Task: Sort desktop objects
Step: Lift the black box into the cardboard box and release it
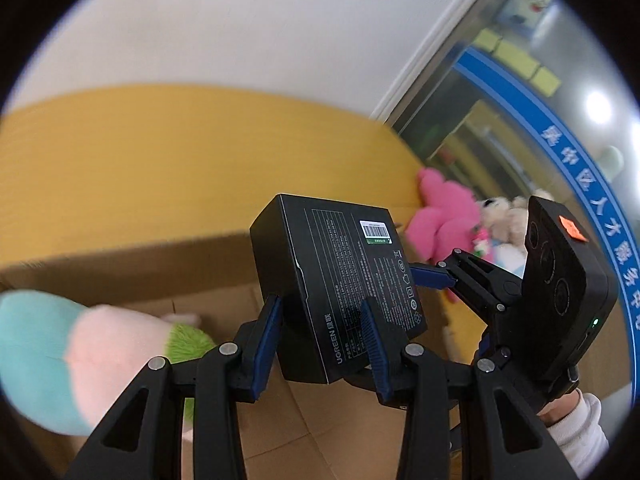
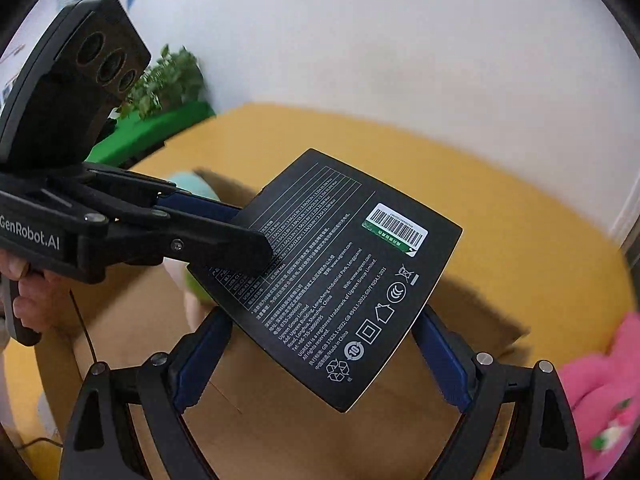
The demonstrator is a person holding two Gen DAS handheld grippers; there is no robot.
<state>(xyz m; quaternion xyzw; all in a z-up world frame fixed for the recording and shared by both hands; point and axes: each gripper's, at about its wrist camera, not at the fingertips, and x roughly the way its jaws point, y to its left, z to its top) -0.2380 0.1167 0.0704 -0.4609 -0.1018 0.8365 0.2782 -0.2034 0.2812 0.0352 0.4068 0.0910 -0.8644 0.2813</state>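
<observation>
A flat black UGREEN box point(image 1: 340, 276) with white print and a barcode label hangs in the air over an open cardboard carton point(image 2: 288, 412). My left gripper point(image 1: 322, 312) is shut on it across its thin sides, its blue pads point(image 1: 268, 332) pressing both faces. My right gripper point(image 2: 320, 328) is shut on the same black box point(image 2: 340, 280) across its width, one pad on each edge. In the right wrist view the left gripper point(image 2: 252, 232) comes in from the left. In the left wrist view one right finger point(image 1: 432, 276) touches the box's right side.
The carton point(image 1: 200, 280) stands on a yellow surface point(image 1: 180, 152) by a white wall. A teal, pink and green plush point(image 1: 72, 356) lies in it. A pink plush point(image 1: 444, 216) and a pale bear lie to the right. A green plant point(image 2: 168, 80) stands far left.
</observation>
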